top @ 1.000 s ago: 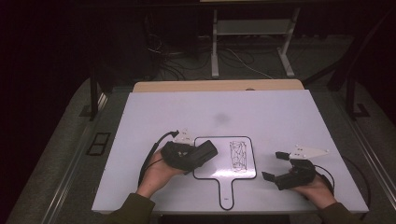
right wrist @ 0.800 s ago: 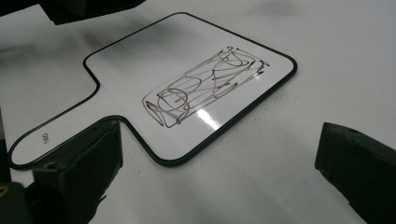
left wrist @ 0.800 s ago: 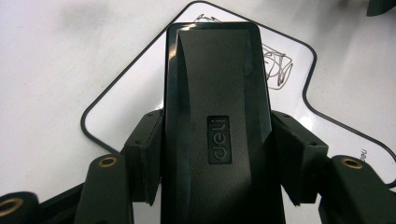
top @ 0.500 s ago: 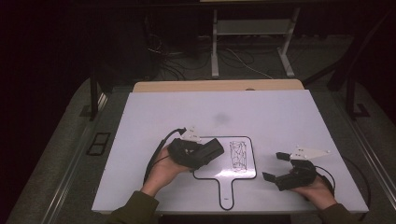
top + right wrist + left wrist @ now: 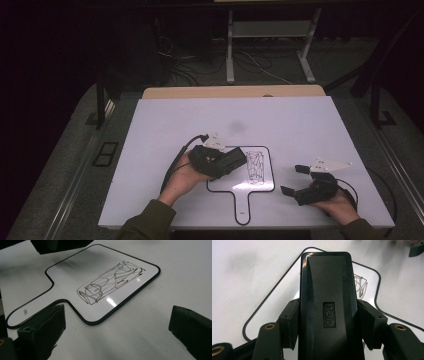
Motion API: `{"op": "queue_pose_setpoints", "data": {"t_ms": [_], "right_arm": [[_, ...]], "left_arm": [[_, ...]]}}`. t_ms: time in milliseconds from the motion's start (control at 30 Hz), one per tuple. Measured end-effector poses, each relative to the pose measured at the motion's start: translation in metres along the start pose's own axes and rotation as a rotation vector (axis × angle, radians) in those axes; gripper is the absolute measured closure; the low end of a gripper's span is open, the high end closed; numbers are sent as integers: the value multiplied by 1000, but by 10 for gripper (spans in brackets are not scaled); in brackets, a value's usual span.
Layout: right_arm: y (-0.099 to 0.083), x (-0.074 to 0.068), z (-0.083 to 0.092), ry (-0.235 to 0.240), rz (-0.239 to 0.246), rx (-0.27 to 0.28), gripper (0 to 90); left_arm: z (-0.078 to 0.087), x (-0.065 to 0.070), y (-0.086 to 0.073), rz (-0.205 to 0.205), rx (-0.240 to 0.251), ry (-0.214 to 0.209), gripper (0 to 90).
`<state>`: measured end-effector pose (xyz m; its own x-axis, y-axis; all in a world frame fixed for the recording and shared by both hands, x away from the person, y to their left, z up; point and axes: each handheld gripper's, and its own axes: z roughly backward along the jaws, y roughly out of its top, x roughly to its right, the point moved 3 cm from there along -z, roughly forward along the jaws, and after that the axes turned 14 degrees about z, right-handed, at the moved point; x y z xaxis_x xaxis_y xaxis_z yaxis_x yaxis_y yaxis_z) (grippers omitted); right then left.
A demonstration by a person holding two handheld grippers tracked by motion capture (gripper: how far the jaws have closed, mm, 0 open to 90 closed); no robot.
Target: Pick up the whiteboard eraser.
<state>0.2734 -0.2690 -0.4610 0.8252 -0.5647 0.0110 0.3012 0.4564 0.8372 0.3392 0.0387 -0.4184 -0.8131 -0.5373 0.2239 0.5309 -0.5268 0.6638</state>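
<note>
A small white board (image 5: 260, 184) with a black rim and a handle lies on the table, with black scribble (image 5: 256, 165) on its right half. My left gripper (image 5: 224, 163) is shut on a black eraser (image 5: 237, 158), over the board's left part, just left of the scribble. In the left gripper view the eraser (image 5: 328, 290) sits between both pads, my left gripper (image 5: 328, 325) over the board (image 5: 279, 300), the scribble (image 5: 360, 285) beyond it. My right gripper (image 5: 293, 179) rests open right of the board. In the right gripper view my right gripper (image 5: 117, 332) faces the scribble (image 5: 110, 281) with nothing between its fingers.
The white table (image 5: 300, 125) has bare room behind and to both sides of the board. A wooden edge (image 5: 230, 92) runs along its far side. Cables and a metal stand (image 5: 270, 35) are on the dark floor beyond.
My left hand has carried the eraser to the right across the board, closer to the scribble. The right hand has stayed put.
</note>
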Motion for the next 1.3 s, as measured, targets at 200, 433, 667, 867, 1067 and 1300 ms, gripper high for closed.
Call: {"op": "queue_pose_setpoints", "data": {"t_ms": [200,433,667,867,1067,1300], "right_arm": [[0,0,1,-3,-3,2,0],[0,0,1,-7,-2,5,0],[0,1,2,-9,-3,4,0],[0,2,2,-15,9,14,0],[1,2,3,-9,-9,14,0],[1,2,4,-10,-5,15,0]], "left_arm": [[-5,0,5,-3,-3,-5,397],[-10,1,12,-9,0,-9,397],[-14,0,23,-11,15,-13,397],[-19,3,31,-14,21,-20,397],[-31,2,39,-29,-7,-23,397],[-45,3,50,-47,-29,-13,397]]}}
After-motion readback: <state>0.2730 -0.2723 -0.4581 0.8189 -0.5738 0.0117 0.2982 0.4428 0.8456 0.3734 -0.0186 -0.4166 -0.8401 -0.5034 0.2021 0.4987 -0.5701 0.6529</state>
